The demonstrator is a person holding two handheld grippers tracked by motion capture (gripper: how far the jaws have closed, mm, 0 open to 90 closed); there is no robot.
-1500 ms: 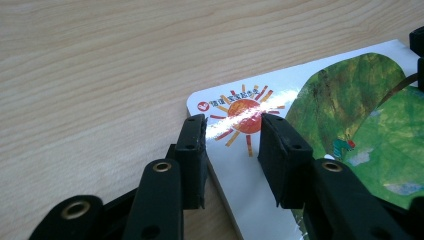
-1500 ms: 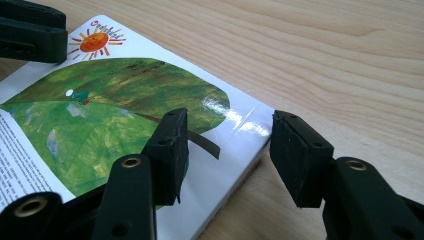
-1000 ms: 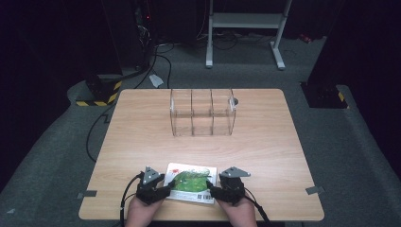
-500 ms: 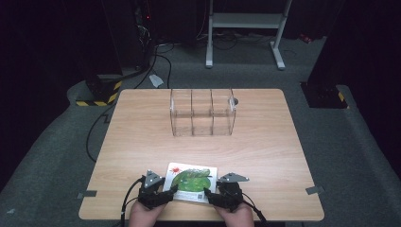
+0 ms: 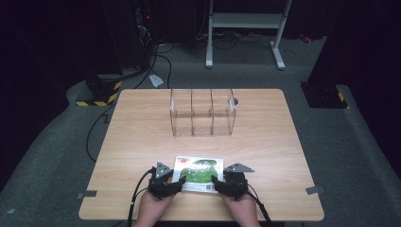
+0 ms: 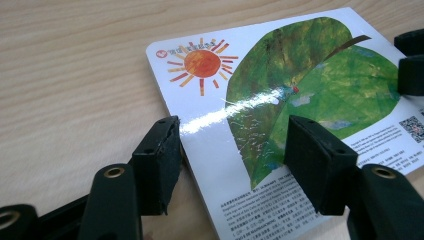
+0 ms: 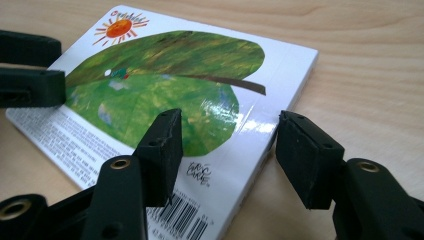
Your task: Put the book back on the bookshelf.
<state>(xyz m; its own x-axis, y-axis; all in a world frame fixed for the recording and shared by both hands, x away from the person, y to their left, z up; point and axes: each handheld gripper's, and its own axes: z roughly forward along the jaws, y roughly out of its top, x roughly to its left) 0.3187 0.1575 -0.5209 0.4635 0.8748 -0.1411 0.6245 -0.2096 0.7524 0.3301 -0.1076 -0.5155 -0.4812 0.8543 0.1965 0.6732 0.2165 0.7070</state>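
1. High view shows a book (image 5: 199, 174) lying flat at the near edge of the desk (image 5: 142, 137), back cover up, with the left tongs (image 5: 177, 184) at its left end and the right tongs (image 5: 216, 183) at its right end

2. Left gripper view: the left tongs (image 6: 231, 147) are spread, one jaw on the bare wood just beside the book's (image 6: 300, 105) near edge, the other over the cover; nothing is pinched

3. Right gripper view: the right tongs (image 7: 227, 147) are spread too, straddling a corner of the book (image 7: 165, 90), one jaw above the cover and one off the edge beside it

4. Judging from this, each pair is set at an opposite end so the book can be gripped by both ends and lifted level; the low angle of the jaws suits catching a thin edge

5. A clear box (image 5: 202, 112) with three open compartments stands mid-desk, well apart from the book; all three look empty

6. A small dark round thing (image 5: 235, 100) sits just beside the box's right end; what it is I cannot tell
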